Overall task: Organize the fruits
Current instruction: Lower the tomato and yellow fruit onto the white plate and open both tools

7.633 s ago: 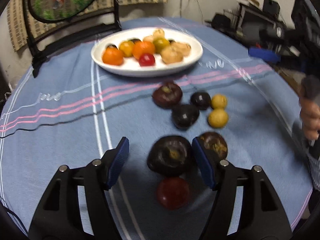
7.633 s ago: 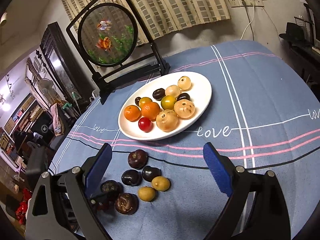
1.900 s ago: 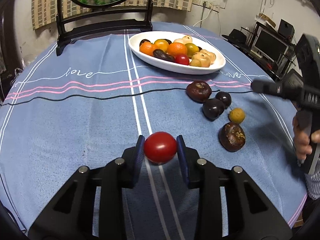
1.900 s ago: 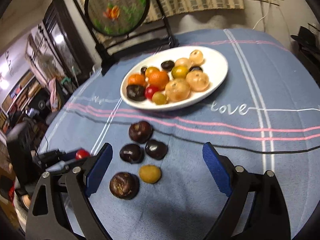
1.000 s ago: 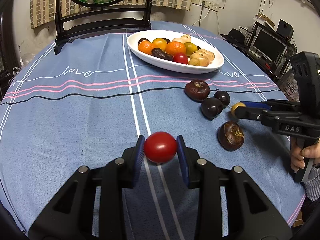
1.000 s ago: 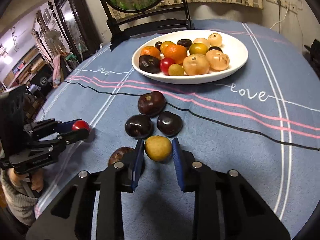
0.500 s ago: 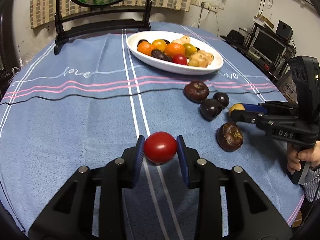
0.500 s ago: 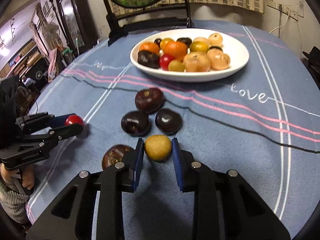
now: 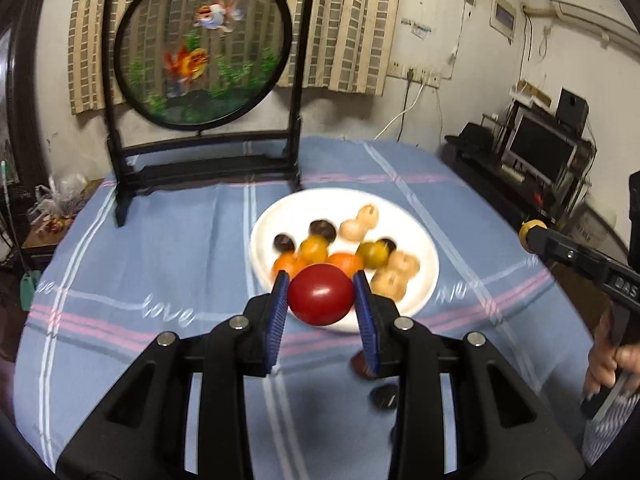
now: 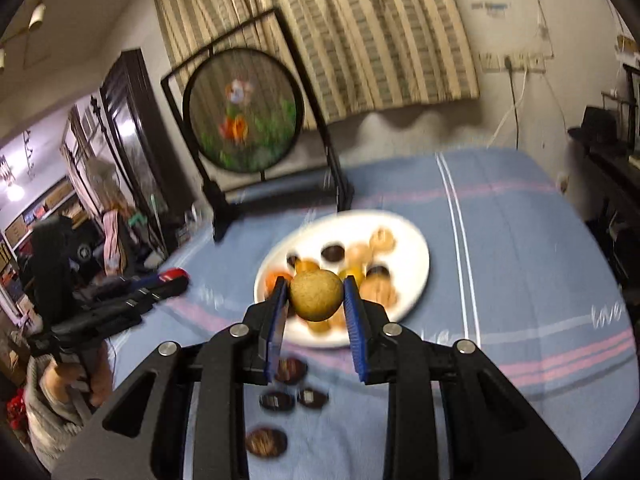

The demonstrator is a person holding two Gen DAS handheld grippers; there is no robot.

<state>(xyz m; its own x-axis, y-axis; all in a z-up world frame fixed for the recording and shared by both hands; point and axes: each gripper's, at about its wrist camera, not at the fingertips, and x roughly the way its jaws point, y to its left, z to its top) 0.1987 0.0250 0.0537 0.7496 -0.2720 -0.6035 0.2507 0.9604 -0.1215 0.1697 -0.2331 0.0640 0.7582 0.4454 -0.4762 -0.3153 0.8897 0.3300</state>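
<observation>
My left gripper point(image 9: 321, 300) is shut on a red tomato point(image 9: 321, 294), held in the air in front of the white plate point(image 9: 424, 248) of mixed fruits. My right gripper point(image 10: 316, 298) is shut on a small yellow fruit point(image 10: 317, 295), also raised before the white plate point(image 10: 412, 256). Several dark purple fruits point(image 10: 276, 400) lie on the blue cloth below the right gripper. In the left wrist view the right gripper point(image 9: 532, 233) shows at the right edge with the yellow fruit at its tip. The left gripper point(image 10: 174, 276) with the tomato appears at the left of the right wrist view.
A black-framed round goldfish screen point(image 9: 202, 52) stands upright behind the plate at the table's far edge. A person's hand point(image 9: 608, 364) grips the right handle. Dark fruits point(image 9: 384, 394) lie on the blue tablecloth point(image 9: 140, 248) under the left gripper. Shelves with electronics point(image 9: 540, 148) stand at the right.
Both grippers rose from the table with their fruits and tilted up toward the plate. The screen and wall have come into view; the dark fruits dropped to the bottom of the frames.
</observation>
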